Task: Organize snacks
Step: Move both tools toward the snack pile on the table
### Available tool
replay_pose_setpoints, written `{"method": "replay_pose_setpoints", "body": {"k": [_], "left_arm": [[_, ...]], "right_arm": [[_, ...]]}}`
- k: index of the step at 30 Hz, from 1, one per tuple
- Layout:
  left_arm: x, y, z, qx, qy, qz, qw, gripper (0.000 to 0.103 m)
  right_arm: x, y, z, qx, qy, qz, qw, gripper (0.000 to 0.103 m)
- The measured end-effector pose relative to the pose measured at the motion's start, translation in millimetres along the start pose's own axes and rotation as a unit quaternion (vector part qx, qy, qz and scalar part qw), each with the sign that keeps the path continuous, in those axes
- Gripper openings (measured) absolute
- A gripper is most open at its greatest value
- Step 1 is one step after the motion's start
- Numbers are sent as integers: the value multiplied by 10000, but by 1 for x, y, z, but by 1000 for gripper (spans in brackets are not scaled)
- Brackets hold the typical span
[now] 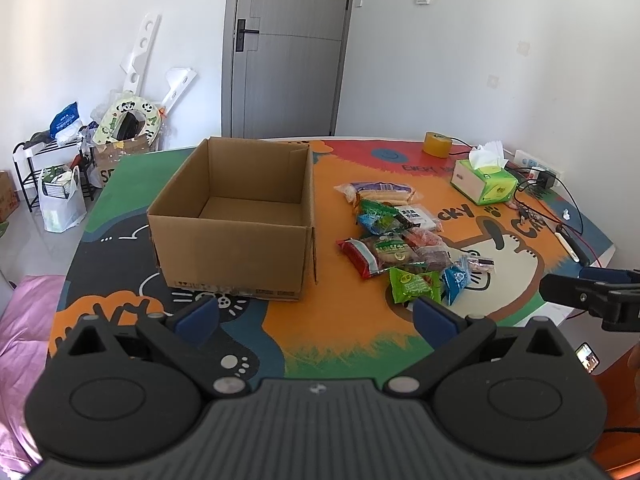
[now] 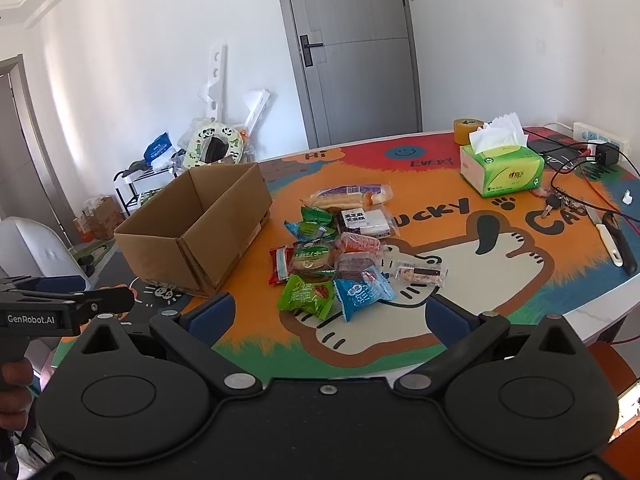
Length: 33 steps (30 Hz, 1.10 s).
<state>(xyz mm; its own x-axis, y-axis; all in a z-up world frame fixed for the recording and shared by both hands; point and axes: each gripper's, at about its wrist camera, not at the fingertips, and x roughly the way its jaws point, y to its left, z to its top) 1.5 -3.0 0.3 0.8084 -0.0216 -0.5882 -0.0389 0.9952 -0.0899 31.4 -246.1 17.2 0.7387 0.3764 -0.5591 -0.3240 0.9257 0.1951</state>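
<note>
box (image 1: 236, 216) empty, centre-left of frame | snacks (image 2: 340, 248) heaped mid-frame, right of box | left tool (image 1: 316, 312) released, holds nothing | right tool (image 2: 330, 316) released, green packet (image 2: 306, 295) just ahead, nearer this hand

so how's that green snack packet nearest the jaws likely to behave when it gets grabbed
The green snack packet looks puffy and crinkled, so it will probably squash and feel light. Its glossy wrapper may slip. It touches the blue packet, which might shift too.
</note>
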Motion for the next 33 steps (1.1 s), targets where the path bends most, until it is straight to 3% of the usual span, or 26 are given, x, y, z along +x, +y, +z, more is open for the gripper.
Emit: {"method": "replay_pose_setpoints", "body": {"k": [33], "left_arm": [[-4, -3, 1, 45, -77, -47, 9999, 103]], "right_arm": [[-2, -3, 1, -7, -95, -48, 9999, 103]]}}
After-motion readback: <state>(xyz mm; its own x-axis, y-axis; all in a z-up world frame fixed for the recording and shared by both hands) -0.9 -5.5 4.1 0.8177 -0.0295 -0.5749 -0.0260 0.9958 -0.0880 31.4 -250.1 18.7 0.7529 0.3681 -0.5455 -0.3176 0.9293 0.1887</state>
